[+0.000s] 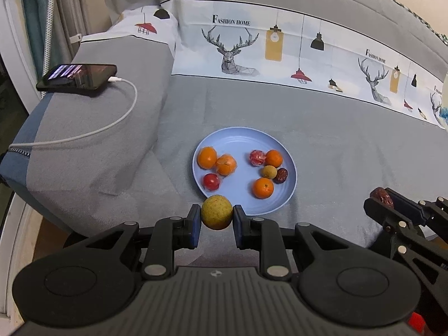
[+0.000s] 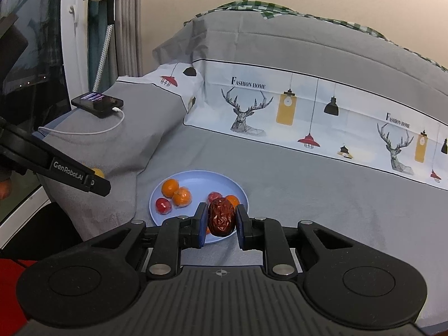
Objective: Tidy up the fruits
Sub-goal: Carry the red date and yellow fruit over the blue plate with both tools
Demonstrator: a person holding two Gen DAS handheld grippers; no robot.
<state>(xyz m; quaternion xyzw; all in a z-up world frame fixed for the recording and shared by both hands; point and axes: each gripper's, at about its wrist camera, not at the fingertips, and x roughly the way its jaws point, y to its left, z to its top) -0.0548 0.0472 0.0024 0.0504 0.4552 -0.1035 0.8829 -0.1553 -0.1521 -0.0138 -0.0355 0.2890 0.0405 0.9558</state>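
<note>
Nearest you, your left claw pinches a round yellow-green speckled fruit just short of the near rim of the pale blue round plastic plate. Your right claw pinches a wrinkled dark red jujube above that rim. Carry both over bare plate before releasing, well clear of the rim. Beyond, oranges and red fruits crowd the plate on the grey bed cover; lower gently so nothing rolls off.
</note>
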